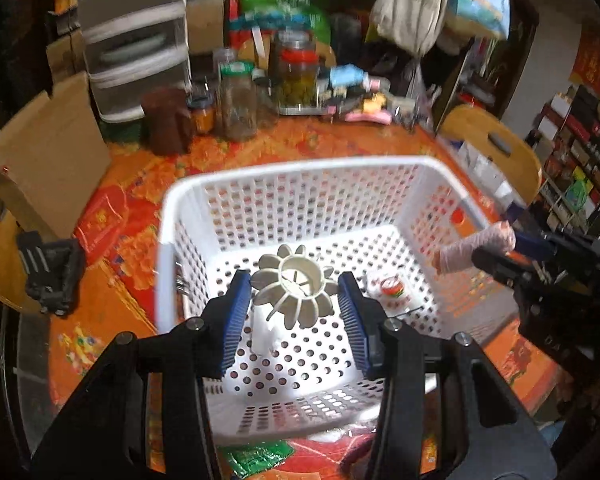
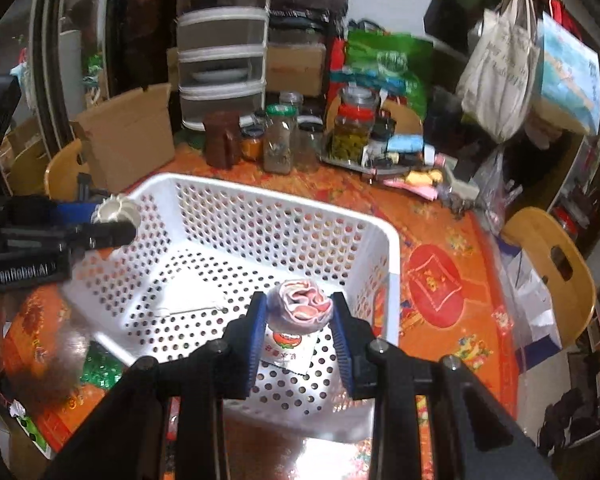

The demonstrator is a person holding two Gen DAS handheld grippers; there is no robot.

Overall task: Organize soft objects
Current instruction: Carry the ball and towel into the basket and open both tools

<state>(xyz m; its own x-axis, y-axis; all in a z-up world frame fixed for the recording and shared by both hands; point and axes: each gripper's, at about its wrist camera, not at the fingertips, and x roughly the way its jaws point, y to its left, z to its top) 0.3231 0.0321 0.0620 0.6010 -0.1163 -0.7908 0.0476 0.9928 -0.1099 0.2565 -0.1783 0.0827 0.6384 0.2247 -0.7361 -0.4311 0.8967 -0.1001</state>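
Both grippers are hovering over the white basket (image 1: 380, 168), center frame. The left gripper (image 1: 296, 300) is pinching a cream ribbed thing (image 1: 296, 280), while the right gripper (image 2: 300, 314) is squeezing a rolled pinkish cloth (image 2: 302, 306) above a small packet (image 2: 286, 346) on the floor, probably so both drop inside.

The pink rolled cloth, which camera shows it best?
The right wrist view: the pink rolled cloth sits close up between the right gripper pads, folds visible. The left wrist view shows it small, blurred, from the side.
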